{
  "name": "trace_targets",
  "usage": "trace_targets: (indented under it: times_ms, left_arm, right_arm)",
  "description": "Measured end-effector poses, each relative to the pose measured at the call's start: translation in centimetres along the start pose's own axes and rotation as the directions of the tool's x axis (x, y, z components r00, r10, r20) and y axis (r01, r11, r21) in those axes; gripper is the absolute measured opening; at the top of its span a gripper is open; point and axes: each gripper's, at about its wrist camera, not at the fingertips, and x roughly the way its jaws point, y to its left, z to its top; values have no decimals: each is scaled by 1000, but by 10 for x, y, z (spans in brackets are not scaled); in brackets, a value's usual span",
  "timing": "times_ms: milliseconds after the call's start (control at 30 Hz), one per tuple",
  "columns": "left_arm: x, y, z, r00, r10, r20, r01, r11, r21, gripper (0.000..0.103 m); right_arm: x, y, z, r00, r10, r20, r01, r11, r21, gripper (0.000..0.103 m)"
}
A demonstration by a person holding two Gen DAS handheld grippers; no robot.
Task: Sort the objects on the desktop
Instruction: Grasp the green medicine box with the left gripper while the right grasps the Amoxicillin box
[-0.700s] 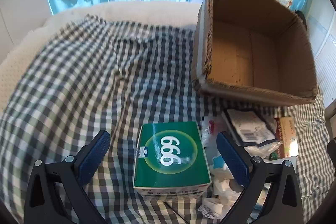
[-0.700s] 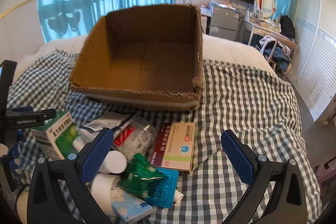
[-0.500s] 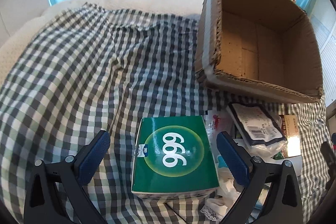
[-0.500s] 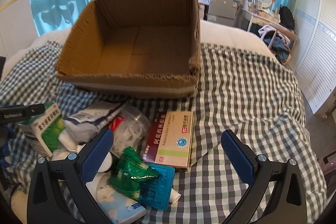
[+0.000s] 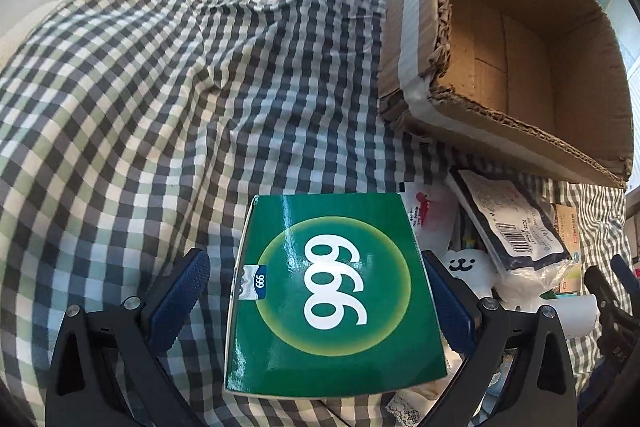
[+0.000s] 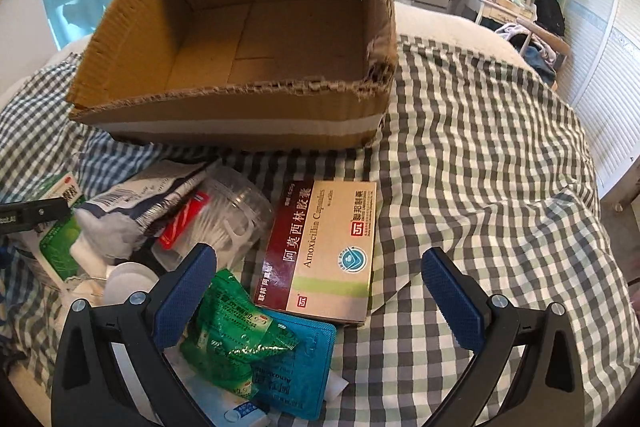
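Note:
A green "999" box [image 5: 332, 291] lies on the checked cloth between the open fingers of my left gripper [image 5: 316, 301]; its right pad [image 5: 448, 303] is at the box's side, the left pad stands apart. An empty cardboard box [image 6: 256, 39] sits beyond the pile; it also shows in the left wrist view [image 5: 520, 39]. My right gripper [image 6: 316, 299] is open above an Amoxicillin box [image 6: 320, 247], a green sachet [image 6: 228, 339] and a teal blister pack [image 6: 296, 375].
A clear tub of floss picks [image 6: 224, 219], a white packet with a barcode [image 6: 132, 211] and a white roll [image 6: 128, 283] lie in the pile. The checked cloth [image 5: 160, 107] covers a bed. A dresser and TV stand far right.
Both grippers have moved forward and down. The 999 box now sits between the left fingers. The Amoxicillin box and cardboard box look nearer to the right gripper.

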Motion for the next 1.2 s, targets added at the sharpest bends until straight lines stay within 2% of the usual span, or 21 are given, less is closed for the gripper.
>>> trace_targets:
  times_ms: [467, 567, 633, 900, 967, 1033, 1067, 1200]
  left_arm:
    - [33, -3, 0, 997, -36, -71, 37, 999, 13, 103]
    - [37, -7, 0, 997, -20, -69, 22, 999, 29, 103]
    - [40, -8, 1, 998, -14, -66, 16, 999, 35, 103]
    - [53, -11, 6, 998, 0, -60, 3, 999, 50, 103]
    - [57, -13, 7, 998, 4, -62, -1, 998, 57, 103]
    - [61, -12, 8, 998, 7, -66, -3, 998, 66, 103]
    - [63, -13, 7, 998, 9, -67, -4, 998, 70, 103]
    - [65, -11, 10, 998, 9, -68, -4, 997, 75, 102]
  right_arm:
    - [29, -20, 5, 999, 22, -29, -19, 994, 106, 103]
    - [46, -15, 3, 997, -19, -78, 25, 997, 69, 103]
    - [55, -11, 1, 995, -9, -100, 14, 999, 51, 103]
    - [73, 6, -1, 988, -66, -143, 61, 997, -36, 102]
    - [76, 7, -3, 986, -67, -155, 62, 997, -42, 96]
    - [75, 6, -3, 987, -56, -151, 51, 998, -37, 82]
    - [75, 6, -3, 988, -49, -149, 44, 998, -35, 78]
    - [69, 6, -3, 990, -19, -140, 15, 999, -30, 77]
